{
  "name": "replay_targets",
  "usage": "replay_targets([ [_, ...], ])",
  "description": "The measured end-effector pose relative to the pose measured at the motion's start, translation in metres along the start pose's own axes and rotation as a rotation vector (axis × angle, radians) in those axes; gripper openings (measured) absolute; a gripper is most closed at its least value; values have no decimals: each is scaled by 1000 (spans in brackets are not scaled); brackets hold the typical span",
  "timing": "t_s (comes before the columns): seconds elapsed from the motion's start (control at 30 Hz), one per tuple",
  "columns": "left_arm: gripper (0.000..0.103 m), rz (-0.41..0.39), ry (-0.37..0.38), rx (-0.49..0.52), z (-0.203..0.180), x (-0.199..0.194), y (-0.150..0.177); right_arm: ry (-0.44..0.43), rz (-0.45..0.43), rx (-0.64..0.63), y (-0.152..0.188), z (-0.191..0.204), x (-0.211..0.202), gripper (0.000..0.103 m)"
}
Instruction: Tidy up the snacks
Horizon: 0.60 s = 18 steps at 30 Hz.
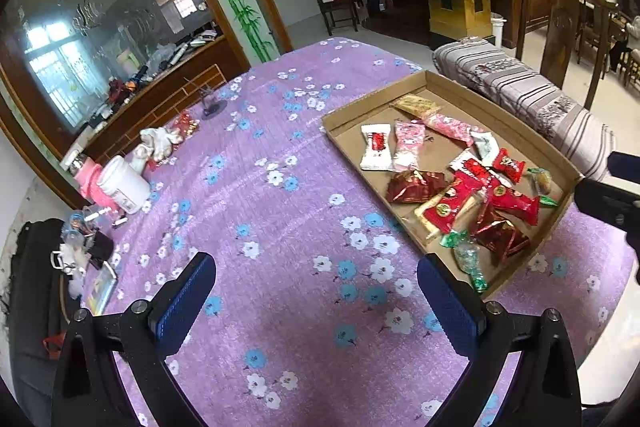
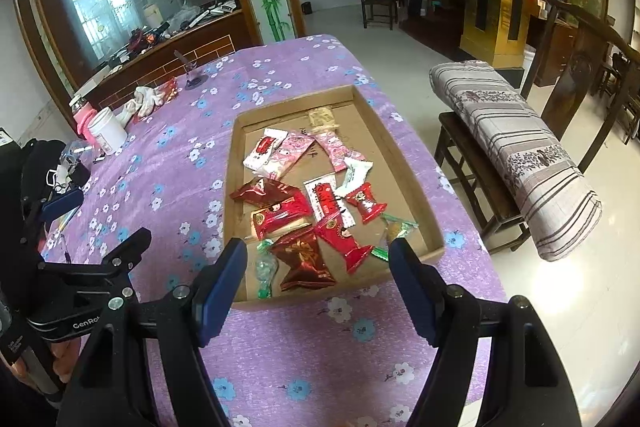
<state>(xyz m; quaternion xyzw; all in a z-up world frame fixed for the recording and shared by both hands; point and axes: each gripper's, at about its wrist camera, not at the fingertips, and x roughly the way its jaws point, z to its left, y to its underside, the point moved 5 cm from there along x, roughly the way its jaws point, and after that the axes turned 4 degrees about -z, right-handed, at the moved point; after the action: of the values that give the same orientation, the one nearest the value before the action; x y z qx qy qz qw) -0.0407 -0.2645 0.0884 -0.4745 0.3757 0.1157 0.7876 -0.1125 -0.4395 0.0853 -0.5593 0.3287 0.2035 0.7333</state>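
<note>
Left claw (image 1: 316,301) open, empty, over bench (image 1: 256,211) at lower centre. Right claw (image 2: 318,283) open, empty, near tray (image 2: 236,163). Snacks (image 2: 304,203) piled inside tray, mid-frame.

1. The left gripper (image 1: 316,301) has a matte black frame with two blue fingers (image 1: 184,303) whose pads are finely ribbed.
2. Round silver screws (image 1: 138,306) sit at each finger's base.
3. The right gripper (image 2: 316,291) is built alike: black arms, blue pads, silver bolts (image 2: 181,291).
4. White lettering (image 2: 86,324) on the black body at the right view's left edge seems to read "GenRo", cut off.
5. Bare skin of a hand (image 2: 66,357) shows beneath it.
</note>
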Motion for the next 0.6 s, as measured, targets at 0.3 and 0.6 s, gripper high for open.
replay_targets([
  [0.3, 102, 17, 2, -2, 0, 3, 2, -7, 12, -8, -1, 4, 7, 72],
  [0.6, 102, 15, 51, 11, -11, 0, 1, -3, 15, 7, 2, -1, 11, 72],
])
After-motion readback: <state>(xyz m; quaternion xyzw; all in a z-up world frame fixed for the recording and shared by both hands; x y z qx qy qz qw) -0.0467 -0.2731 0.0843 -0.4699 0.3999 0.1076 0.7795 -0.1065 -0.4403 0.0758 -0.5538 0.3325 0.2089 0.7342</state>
